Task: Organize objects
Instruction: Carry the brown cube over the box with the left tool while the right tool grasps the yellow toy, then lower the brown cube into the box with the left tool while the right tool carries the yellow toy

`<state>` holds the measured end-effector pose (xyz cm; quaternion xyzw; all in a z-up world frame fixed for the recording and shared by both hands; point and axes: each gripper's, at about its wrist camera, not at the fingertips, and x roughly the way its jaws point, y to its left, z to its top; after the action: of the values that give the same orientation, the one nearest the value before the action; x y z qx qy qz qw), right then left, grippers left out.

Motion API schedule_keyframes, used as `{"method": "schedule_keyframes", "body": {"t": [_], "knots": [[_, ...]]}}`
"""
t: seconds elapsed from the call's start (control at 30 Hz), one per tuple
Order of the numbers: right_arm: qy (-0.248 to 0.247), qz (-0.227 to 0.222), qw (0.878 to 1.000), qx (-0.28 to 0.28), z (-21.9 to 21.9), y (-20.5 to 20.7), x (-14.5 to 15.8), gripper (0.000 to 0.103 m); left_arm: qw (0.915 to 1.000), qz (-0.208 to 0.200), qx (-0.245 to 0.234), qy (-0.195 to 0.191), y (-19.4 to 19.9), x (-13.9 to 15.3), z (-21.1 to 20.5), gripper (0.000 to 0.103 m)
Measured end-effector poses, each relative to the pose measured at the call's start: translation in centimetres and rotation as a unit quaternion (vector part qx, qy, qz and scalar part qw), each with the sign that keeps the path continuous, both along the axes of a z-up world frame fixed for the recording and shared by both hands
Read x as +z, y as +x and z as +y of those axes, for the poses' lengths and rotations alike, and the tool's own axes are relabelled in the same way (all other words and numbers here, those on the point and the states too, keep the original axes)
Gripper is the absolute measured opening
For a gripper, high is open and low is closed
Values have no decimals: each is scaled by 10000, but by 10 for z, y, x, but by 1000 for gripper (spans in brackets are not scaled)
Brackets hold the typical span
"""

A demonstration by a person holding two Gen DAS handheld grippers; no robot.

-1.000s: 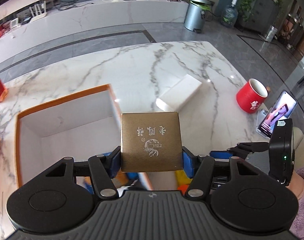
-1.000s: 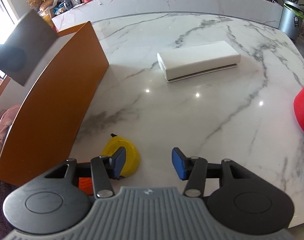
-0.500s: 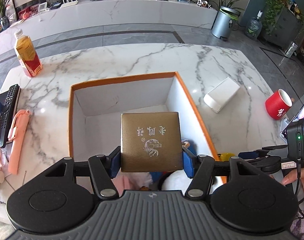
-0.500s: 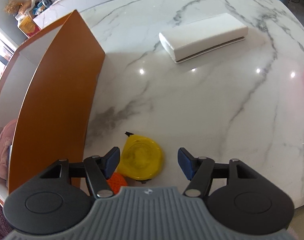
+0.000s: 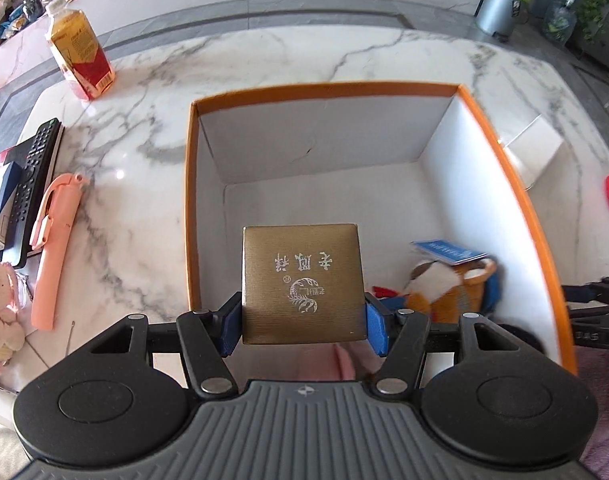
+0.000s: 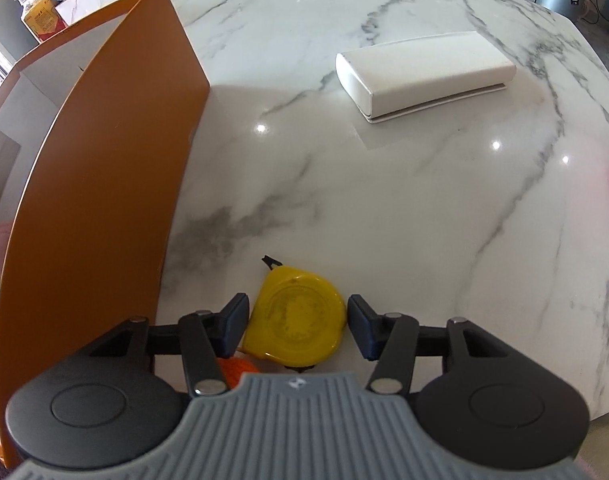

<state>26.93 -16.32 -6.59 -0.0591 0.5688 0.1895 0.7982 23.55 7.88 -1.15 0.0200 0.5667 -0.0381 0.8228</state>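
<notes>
Marble table (image 5: 288,52) (glossy), grey floor (image 5: 232,12)

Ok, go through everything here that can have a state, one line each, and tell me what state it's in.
Left gripper: shut on the gold box.
Gold box: closed, held above the orange box.
Orange box: open-topped, a few items in one corner.
Right gripper: jaws just closing, straddling the tape measure, pads not yet pressing.
Tape measure: lying flat on the table, tape retracted.
White case: closed, lying flat.
Bottle: upright, capped.
</notes>
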Motion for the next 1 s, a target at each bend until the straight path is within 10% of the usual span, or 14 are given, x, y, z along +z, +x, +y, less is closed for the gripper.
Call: {"method": "schedule_keyframes", "body": {"t": [0.57,1.0], "knots": [[-9,-505,9987,111,-5,6,22,56,9935,224,3,1112,13,-23,-37,69],[327,-1113,9925,378,1,3,83,56,9968,382,-118,694,11,-13,-25,78]]}}
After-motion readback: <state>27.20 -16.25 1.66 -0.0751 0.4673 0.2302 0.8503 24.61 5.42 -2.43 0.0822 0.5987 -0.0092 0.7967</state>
